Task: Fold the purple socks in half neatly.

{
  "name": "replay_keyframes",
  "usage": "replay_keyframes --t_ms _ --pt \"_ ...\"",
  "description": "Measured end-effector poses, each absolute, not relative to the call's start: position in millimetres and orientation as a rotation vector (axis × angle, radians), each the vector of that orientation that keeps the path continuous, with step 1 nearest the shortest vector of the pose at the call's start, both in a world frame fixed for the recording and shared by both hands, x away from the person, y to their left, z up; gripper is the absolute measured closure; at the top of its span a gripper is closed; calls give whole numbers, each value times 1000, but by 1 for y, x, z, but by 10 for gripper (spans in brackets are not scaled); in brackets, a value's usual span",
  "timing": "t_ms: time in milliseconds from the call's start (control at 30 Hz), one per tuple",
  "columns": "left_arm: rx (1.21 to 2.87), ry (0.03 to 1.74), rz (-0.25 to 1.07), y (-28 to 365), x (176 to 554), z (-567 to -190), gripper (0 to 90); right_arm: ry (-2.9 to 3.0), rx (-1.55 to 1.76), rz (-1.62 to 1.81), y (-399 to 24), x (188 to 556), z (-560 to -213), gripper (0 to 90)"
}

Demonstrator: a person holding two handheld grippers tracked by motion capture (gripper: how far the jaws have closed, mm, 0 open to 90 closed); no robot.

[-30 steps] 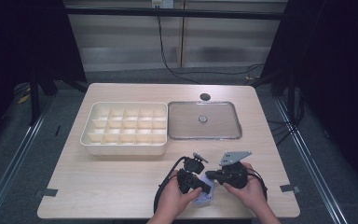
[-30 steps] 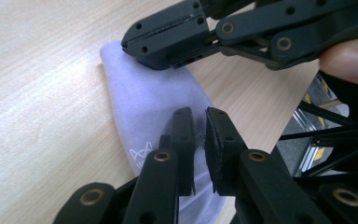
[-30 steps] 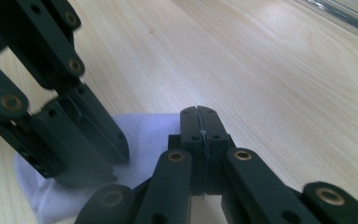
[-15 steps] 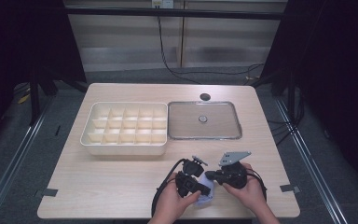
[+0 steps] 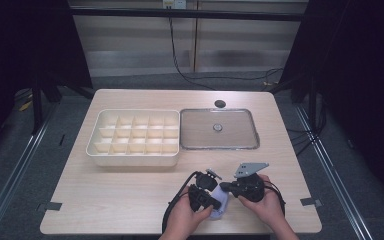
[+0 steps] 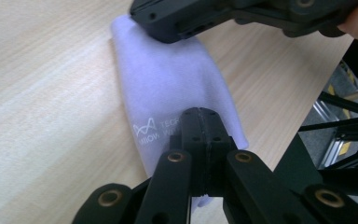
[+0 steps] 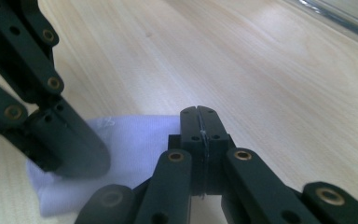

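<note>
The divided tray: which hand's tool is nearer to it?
Left. The left tool sits just below the tray's right end; the right tool is further right.

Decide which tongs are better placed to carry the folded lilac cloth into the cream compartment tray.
Probably left. The left tongs and right tongs are both shut on the folded lilac cloth, but the cream compartment tray lies ahead to the left, so that arm need not cross over.

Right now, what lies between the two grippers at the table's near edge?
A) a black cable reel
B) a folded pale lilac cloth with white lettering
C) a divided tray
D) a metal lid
B: the pale lilac cloth with white printed lettering lies under both grippers' closed jaws.
</note>
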State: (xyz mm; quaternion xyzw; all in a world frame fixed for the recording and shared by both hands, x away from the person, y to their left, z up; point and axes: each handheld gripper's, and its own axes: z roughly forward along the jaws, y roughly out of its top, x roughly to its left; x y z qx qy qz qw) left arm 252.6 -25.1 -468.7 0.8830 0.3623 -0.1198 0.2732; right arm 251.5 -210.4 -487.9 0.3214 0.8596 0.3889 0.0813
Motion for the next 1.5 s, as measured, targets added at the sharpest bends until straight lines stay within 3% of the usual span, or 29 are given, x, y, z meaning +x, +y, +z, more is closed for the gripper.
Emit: replay_keyframes --t_ms 733,1500 --pt "2378 963 -299 -24 251 -468 900 2612 869 1124 -203 244 -483 900" --pt "2356 979 -291 -23 247 -469 900 2564 978 1145 -208 252 -488 900"
